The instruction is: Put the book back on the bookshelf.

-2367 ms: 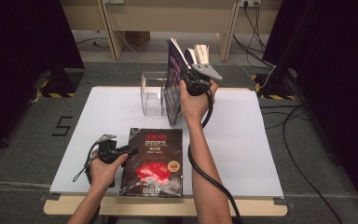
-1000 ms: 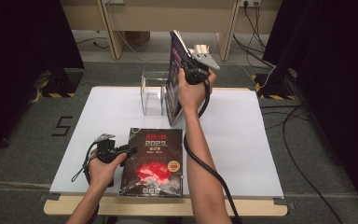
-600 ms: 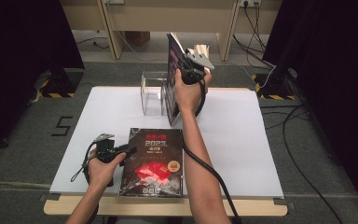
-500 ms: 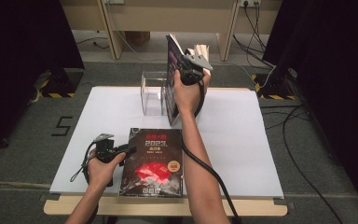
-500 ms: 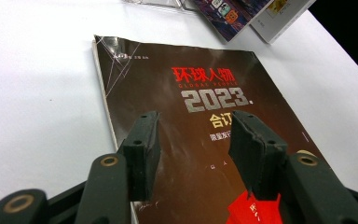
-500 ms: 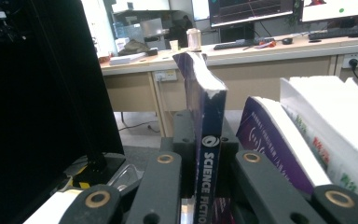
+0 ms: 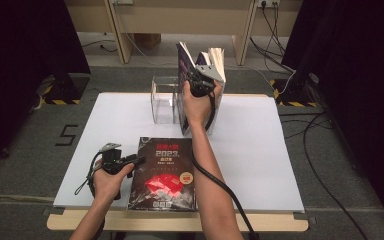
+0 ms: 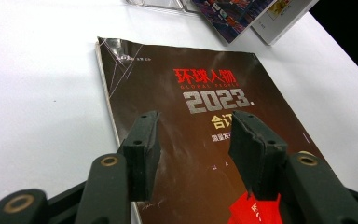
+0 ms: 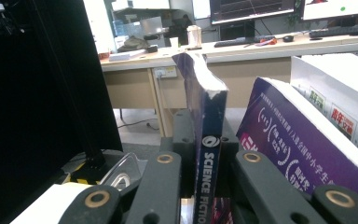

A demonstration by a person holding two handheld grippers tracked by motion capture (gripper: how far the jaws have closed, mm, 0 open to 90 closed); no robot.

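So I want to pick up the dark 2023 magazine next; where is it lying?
In the high view the magazine lies flat at the table's near edge, just right of the left gripper, whose open jaws hover over its cover.

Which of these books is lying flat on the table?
The dark brown magazine with red "2023" lettering, lying cover-up near the front edge. The others stand upright by the clear plastic holder, including the blue-spined book clamped in the right hand-held gripper.

An office-style lab: desks (image 9: pixel 242 51) across the background carry monitors (image 9: pixel 251 9) and keyboards (image 9: pixel 235 43), while black curtains (image 7: pixel 25 35) flank a white worktable (image 7: pixel 105 125) at centre, cables (image 7: pixel 325 165) trailing over grey carpet.
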